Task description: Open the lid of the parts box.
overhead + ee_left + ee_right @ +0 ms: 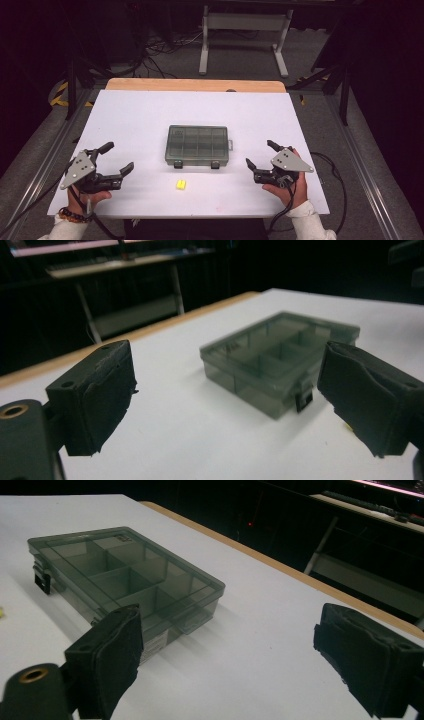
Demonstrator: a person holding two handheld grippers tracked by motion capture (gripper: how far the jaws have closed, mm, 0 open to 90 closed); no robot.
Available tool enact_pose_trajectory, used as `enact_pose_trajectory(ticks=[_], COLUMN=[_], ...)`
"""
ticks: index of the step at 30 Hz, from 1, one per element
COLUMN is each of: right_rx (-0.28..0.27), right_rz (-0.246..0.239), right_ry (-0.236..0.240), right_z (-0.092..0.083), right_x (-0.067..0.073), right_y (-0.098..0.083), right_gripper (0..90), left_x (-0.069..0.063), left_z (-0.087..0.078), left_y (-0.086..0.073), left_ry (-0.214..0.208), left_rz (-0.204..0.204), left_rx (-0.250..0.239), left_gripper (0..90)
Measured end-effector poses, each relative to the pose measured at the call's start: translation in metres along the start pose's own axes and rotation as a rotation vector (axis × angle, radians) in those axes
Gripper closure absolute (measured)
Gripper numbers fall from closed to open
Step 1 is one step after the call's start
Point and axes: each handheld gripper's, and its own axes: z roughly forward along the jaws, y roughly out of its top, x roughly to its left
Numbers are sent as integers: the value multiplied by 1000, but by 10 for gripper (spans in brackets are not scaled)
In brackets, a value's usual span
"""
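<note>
Desk [140, 120] holds one closed box [197, 145] mid-desk and one yellow block [180, 185] near the front edge. Left hand-held gripper [120, 157] and right hand-held gripper [260, 155] both gape, empty, flanking the box.

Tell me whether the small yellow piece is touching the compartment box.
Apart. The high view shows bare white table between the small yellow piece and the near edge of the compartment box, whose lid is closed.
</note>
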Motion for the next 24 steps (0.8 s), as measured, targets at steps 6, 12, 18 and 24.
enact_pose_trajectory(ticks=[6,12,18,24], right_rx=[34,70,114,161], right_rz=[-9,-17,10,-3], right_ry=[35,73,118,180], right_z=[11,19,33,49], right_x=[6,12,14,21], right_y=[-5,-8,-5,-1], right_gripper=[146,175,241,334], left_x=[-10,-21,-20,-22], left_z=[17,36,59,79], left_y=[-6,-5,-4,0], left_ry=[-37,-95,-147,-160], left_rz=[24,58,36,28], left_rx=[88,147,201,265], left_gripper=[123,151,181,246])
